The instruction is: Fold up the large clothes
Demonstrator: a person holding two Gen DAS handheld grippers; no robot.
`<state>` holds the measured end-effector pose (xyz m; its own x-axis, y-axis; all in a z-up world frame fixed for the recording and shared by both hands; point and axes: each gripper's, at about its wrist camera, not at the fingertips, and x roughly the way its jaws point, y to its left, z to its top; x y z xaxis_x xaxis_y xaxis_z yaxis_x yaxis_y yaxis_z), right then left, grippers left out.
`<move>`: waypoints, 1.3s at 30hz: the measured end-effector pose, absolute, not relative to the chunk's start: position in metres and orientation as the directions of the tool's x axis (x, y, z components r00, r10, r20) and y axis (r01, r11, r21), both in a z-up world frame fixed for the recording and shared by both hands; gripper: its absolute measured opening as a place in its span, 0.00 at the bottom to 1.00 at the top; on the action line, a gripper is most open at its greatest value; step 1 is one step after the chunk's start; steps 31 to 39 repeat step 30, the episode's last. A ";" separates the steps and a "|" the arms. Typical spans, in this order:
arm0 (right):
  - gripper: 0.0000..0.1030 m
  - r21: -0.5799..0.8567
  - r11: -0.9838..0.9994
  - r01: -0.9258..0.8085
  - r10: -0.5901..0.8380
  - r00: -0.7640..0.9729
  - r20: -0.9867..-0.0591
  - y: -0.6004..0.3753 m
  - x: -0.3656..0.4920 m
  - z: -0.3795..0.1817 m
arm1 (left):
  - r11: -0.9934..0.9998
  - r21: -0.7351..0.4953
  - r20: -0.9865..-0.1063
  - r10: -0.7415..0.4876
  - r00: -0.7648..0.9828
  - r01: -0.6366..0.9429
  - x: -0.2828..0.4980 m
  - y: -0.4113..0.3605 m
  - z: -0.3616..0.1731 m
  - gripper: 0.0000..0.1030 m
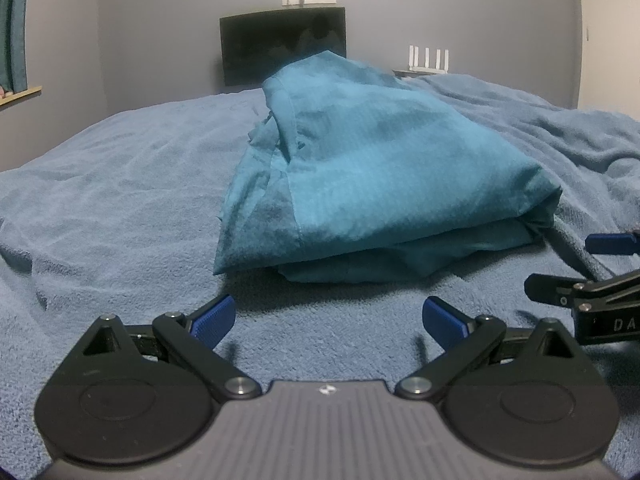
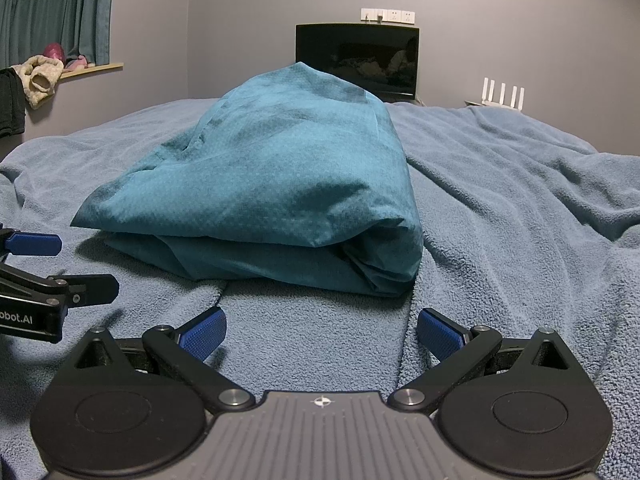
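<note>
Blue-padded fingers (image 1: 212, 318) of the left gripper (image 1: 328, 320) are spread wide and hold nothing, low over a blue fleece blanket (image 1: 100, 200) that covers the bed. Beside it, the right gripper (image 2: 322, 326) is likewise spread wide and empty, its fingers (image 2: 440, 334) just above the same blanket (image 2: 520, 208). Each gripper shows at the edge of the other's view, so they sit side by side, near but apart.

Just beyond both sets of fingertips lies a teal garment (image 2: 272, 184), folded into a thick, layered bundle resting on the blanket, touched by neither gripper. From the left wrist view the garment (image 1: 372, 176) shows a seam and looser folds along its left side.

Farther back, against the grey wall, stands a dark screen (image 2: 357, 60), with a white router (image 2: 503, 94) to its right. Teal curtains (image 2: 56, 8) hang at far left.
</note>
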<state>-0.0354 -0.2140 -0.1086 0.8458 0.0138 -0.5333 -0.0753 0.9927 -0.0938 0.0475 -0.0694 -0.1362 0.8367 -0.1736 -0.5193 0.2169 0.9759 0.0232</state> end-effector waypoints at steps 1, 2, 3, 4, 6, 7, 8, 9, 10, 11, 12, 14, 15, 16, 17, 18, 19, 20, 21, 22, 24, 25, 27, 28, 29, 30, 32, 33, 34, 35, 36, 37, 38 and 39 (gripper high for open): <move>1.00 -0.093 0.993 -0.075 0.014 0.846 -0.534 -0.214 -0.036 -0.109 | 0.976 0.019 -0.517 -0.174 0.838 0.215 0.047 -0.068 -0.136 0.98; 1.00 -0.093 0.993 -0.075 0.014 0.845 -0.534 -0.215 -0.036 -0.109 | 0.976 0.013 -0.515 -0.179 0.838 0.217 0.047 -0.068 -0.136 0.98; 1.00 -0.092 0.993 -0.074 0.014 0.845 -0.535 -0.215 -0.036 -0.110 | 0.976 0.008 -0.510 -0.184 0.841 0.218 0.047 -0.067 -0.135 0.98; 1.00 -0.091 0.993 -0.073 0.013 0.844 -0.535 -0.215 -0.037 -0.110 | 0.976 0.008 -0.507 -0.182 0.843 0.216 0.047 -0.066 -0.135 0.98; 1.00 -0.092 0.993 -0.073 0.012 0.844 -0.537 -0.215 -0.038 -0.111 | 0.976 0.005 -0.508 -0.185 0.841 0.218 0.046 -0.066 -0.135 0.98; 1.00 -0.092 0.993 -0.073 0.012 0.843 -0.537 -0.215 -0.038 -0.111 | 0.977 0.009 -0.507 -0.180 0.843 0.214 0.047 -0.066 -0.134 0.98; 1.00 -0.092 0.993 -0.073 0.012 0.843 -0.537 -0.215 -0.038 -0.111 | 0.977 0.009 -0.511 -0.179 0.841 0.213 0.048 -0.066 -0.135 0.98; 1.00 -0.092 0.993 -0.073 0.012 0.843 -0.538 -0.215 -0.039 -0.111 | 0.977 0.012 -0.510 -0.176 0.842 0.211 0.049 -0.066 -0.135 0.98; 1.00 -0.092 0.993 -0.073 0.012 0.843 -0.538 -0.215 -0.039 -0.111 | 0.978 0.014 -0.504 -0.172 0.846 0.208 0.048 -0.066 -0.135 0.98; 1.00 -0.092 0.993 -0.073 0.012 0.843 -0.538 -0.215 -0.038 -0.111 | 0.978 0.014 -0.505 -0.171 0.846 0.206 0.049 -0.066 -0.134 0.98; 1.00 -0.092 0.993 -0.073 0.012 0.843 -0.538 -0.215 -0.038 -0.111 | 0.979 0.015 -0.513 -0.169 0.842 0.205 0.050 -0.067 -0.135 0.98; 1.00 -0.092 0.993 -0.073 0.012 0.842 -0.539 -0.215 -0.038 -0.110 | 0.981 0.029 -0.533 -0.148 0.833 0.192 0.053 -0.068 -0.137 0.98; 1.00 -0.092 0.993 -0.072 0.012 0.843 -0.539 -0.215 -0.039 -0.110 | 0.981 0.029 -0.544 -0.146 0.826 0.192 0.055 -0.069 -0.138 0.98; 1.00 -0.092 0.993 -0.073 0.012 0.842 -0.539 -0.215 -0.039 -0.110 | 0.982 0.033 -0.555 -0.139 0.820 0.189 0.056 -0.070 -0.139 0.98; 1.00 -0.092 0.993 -0.073 0.012 0.842 -0.539 -0.215 -0.039 -0.110 | 0.983 0.044 -0.563 -0.124 0.817 0.179 0.057 -0.070 -0.140 0.98; 1.00 -0.092 0.993 -0.073 0.012 0.842 -0.539 -0.215 -0.038 -0.110 | 0.984 0.057 -0.569 -0.106 0.816 0.167 0.058 -0.071 -0.141 0.98; 1.00 -0.092 0.993 -0.073 0.012 0.842 -0.540 -0.215 -0.038 -0.110 | 0.985 0.067 -0.576 -0.091 0.812 0.158 0.058 -0.072 -0.141 0.98; 1.00 -0.092 0.993 -0.073 0.012 0.842 -0.540 -0.215 -0.038 -0.110 | 0.985 0.069 -0.586 -0.088 0.806 0.158 0.060 -0.073 -0.143 0.98; 1.00 -0.092 0.993 -0.073 0.012 0.842 -0.540 -0.215 -0.039 -0.110 | 0.984 0.057 -0.594 -0.104 0.798 0.171 0.060 -0.072 -0.143 0.98; 1.00 -0.092 0.993 -0.073 0.012 0.842 -0.540 -0.215 -0.038 -0.110 | 0.983 0.044 -0.597 -0.119 0.794 0.180 0.061 -0.072 -0.144 0.98; 1.00 -0.092 0.993 -0.074 0.012 0.841 -0.540 -0.215 -0.039 -0.110 | 0.979 0.023 -0.570 -0.152 0.807 0.201 0.058 -0.070 -0.142 0.98; 1.00 -0.092 0.993 -0.073 0.012 0.841 -0.541 -0.215 -0.038 -0.110 | 0.975 -0.001 -0.549 -0.187 0.814 0.223 0.055 -0.068 -0.140 0.98; 1.00 -0.091 0.993 -0.074 0.012 0.840 -0.542 -0.216 -0.038 -0.110 | 0.975 0.007 -0.519 -0.187 0.834 0.223 0.051 -0.068 -0.138 0.98; 1.00 -0.091 0.993 -0.073 0.012 0.840 -0.542 -0.216 -0.038 -0.110 | 0.975 0.011 -0.502 -0.185 0.845 0.221 0.049 -0.067 -0.137 0.98; 1.00 -0.091 0.993 -0.073 0.012 0.840 -0.543 -0.216 -0.038 -0.110 | 0.977 0.012 -0.488 -0.179 0.854 0.211 0.047 -0.066 -0.135 0.98; 1.00 -0.090 0.993 -0.072 0.012 0.840 -0.543 -0.216 -0.039 -0.110 | 0.978 0.009 -0.494 -0.176 0.852 0.207 0.048 -0.066 -0.135 0.98; 1.00 -0.090 0.993 -0.072 0.012 0.840 -0.543 -0.216 -0.039 -0.110 | 0.978 0.009 -0.494 -0.176 0.852 0.207 0.048 -0.066 -0.135 0.98; 1.00 -0.090 0.993 -0.072 0.012 0.840 -0.543 -0.216 -0.039 -0.110 | 0.978 0.009 -0.494 -0.176 0.852 0.207 0.048 -0.066 -0.135 0.98; 1.00 -0.090 0.993 -0.072 0.012 0.840 -0.543 -0.216 -0.039 -0.110 | 0.978 0.009 -0.494 -0.176 0.852 0.207 0.048 -0.066 -0.135 0.98; 1.00 -0.090 0.993 -0.072 0.012 0.840 -0.543 -0.216 -0.039 -0.110 | 0.978 0.009 -0.494 -0.176 0.852 0.207 0.048 -0.066 -0.135 0.98; 1.00 -0.090 0.993 -0.072 0.012 0.840 -0.543 -0.216 -0.039 -0.110 | 0.978 0.009 -0.494 -0.176 0.852 0.207 0.048 -0.066 -0.135 0.98; 1.00 -0.090 0.993 -0.072 0.012 0.840 -0.543 -0.216 -0.039 -0.110 | 0.978 0.009 -0.494 -0.176 0.852 0.207 0.048 -0.066 -0.135 0.98; 1.00 -0.090 0.993 -0.072 0.012 0.840 -0.543 -0.216 -0.039 -0.110 | 0.978 0.009 -0.494 -0.176 0.852 0.207 0.048 -0.066 -0.135 0.98; 1.00 -0.090 0.993 -0.072 0.012 0.840 -0.543 -0.216 -0.039 -0.110 | 0.978 0.009 -0.494 -0.176 0.852 0.207 0.048 -0.066 -0.135 0.98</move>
